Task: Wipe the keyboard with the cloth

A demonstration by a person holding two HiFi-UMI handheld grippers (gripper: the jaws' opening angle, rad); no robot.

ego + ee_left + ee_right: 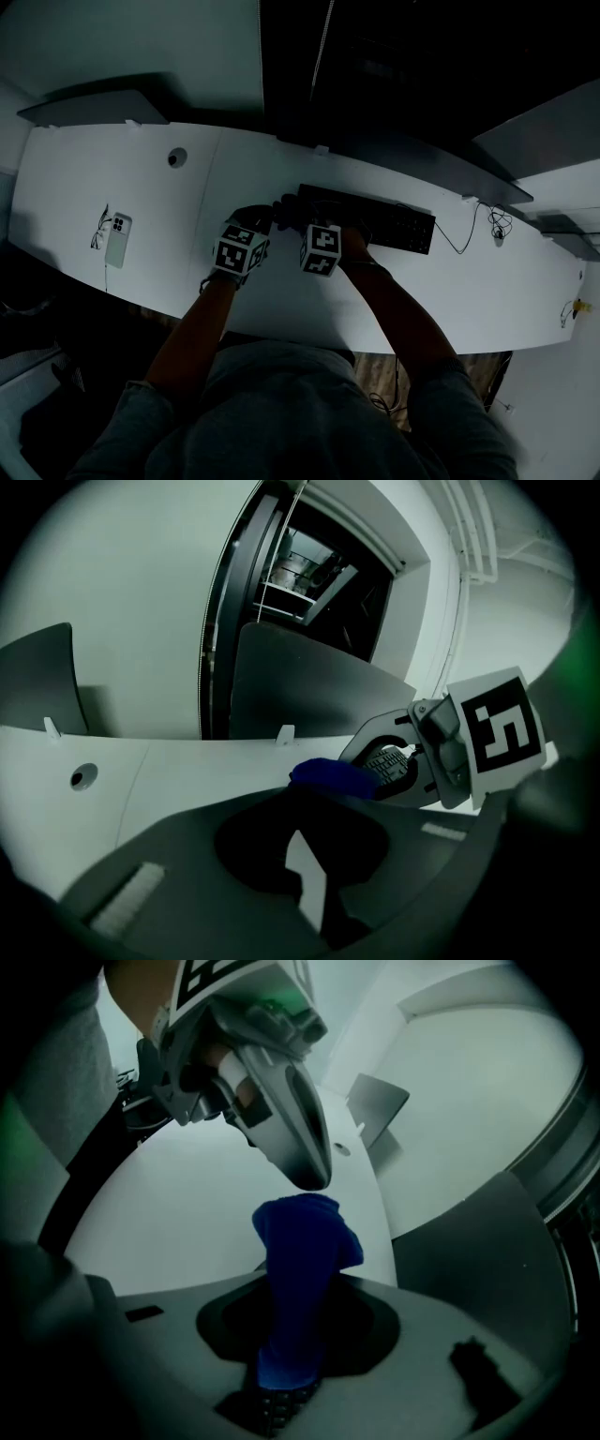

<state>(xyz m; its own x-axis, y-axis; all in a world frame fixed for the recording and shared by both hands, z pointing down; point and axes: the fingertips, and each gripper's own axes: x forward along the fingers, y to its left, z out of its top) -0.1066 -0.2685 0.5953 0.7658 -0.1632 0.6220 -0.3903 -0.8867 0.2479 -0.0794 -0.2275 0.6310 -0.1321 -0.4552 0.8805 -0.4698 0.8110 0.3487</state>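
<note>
The black keyboard (384, 220) lies on the white desk (141, 187), its keys also showing in the right gripper view (272, 1412). My right gripper (289, 214) is at the keyboard's left end, shut on a blue cloth (302, 1251) that stands up between its jaws. In the left gripper view the cloth (333, 778) lies just ahead, with the right gripper (398, 761) behind it. My left gripper (259, 218) hovers close beside the right one, its fingers (298, 1133) right above the cloth. The scene is dim and its jaws are too dark to read.
A phone (117, 241) lies at the left of the desk, near a round cable hole (177, 157). A cable (466, 236) runs from the keyboard's right end. A dark monitor (394, 84) stands behind the keyboard. Grey partition panels (309, 691) line the desk's back edge.
</note>
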